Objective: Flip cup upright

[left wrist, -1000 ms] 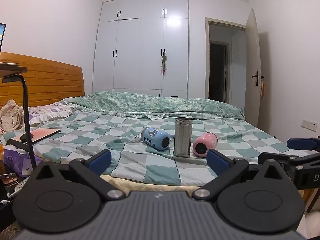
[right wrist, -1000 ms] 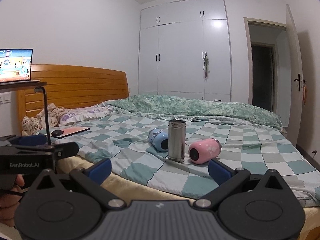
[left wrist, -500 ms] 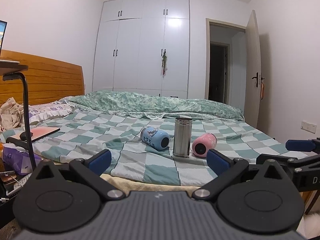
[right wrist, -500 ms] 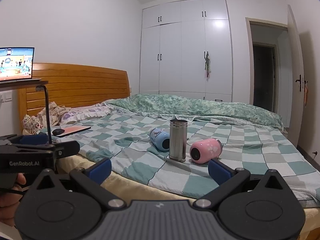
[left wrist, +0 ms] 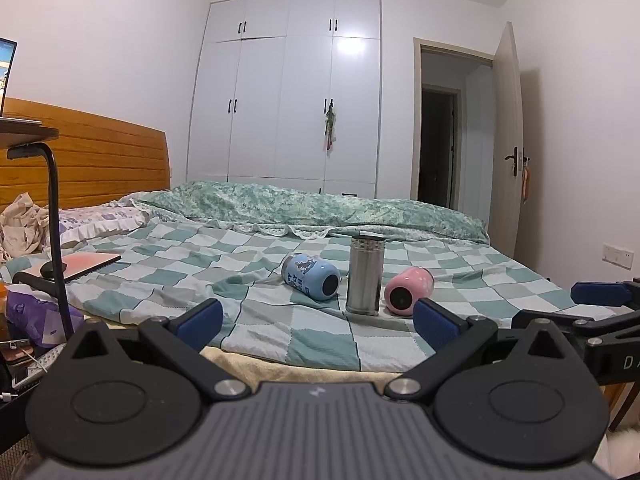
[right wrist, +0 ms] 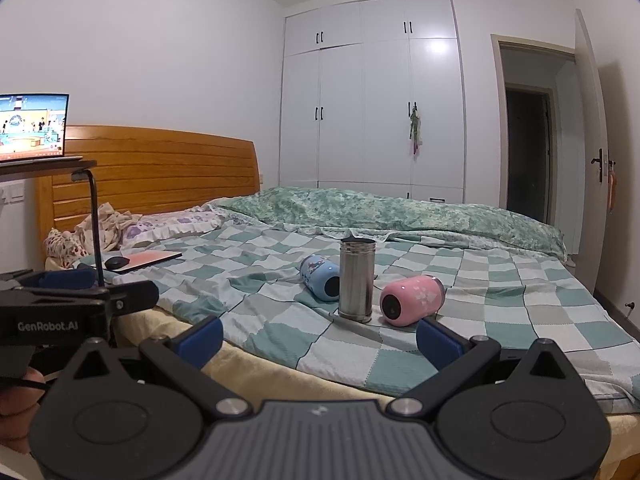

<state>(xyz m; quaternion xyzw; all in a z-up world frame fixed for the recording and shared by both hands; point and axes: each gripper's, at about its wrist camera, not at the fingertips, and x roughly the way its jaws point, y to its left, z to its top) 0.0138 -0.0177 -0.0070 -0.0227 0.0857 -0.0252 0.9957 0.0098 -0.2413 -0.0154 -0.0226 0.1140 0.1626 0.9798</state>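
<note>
A blue cup (left wrist: 312,276) (right wrist: 320,283) and a pink cup (left wrist: 408,290) (right wrist: 412,299) lie on their sides on the checked bedspread (left wrist: 280,320), bases toward me. A steel cup (left wrist: 365,274) (right wrist: 356,280) stands upright between them. My left gripper (left wrist: 318,322) is open and empty, held short of the bed's near edge. My right gripper (right wrist: 319,338) is open and empty too, just before the bed edge, with the pink cup beyond its right finger. Each gripper shows at the side of the other's view.
A side table stand with a black pole (left wrist: 54,216) and a laptop (right wrist: 32,128) is at the left. A tablet and mouse (right wrist: 140,260) lie on the bed near the pillows. A rolled green quilt (left wrist: 320,204) lies behind the cups. Wardrobe and open door behind.
Both grippers have drifted slightly upward and toward the bed; the cups have not moved. Both grippers stay open.
</note>
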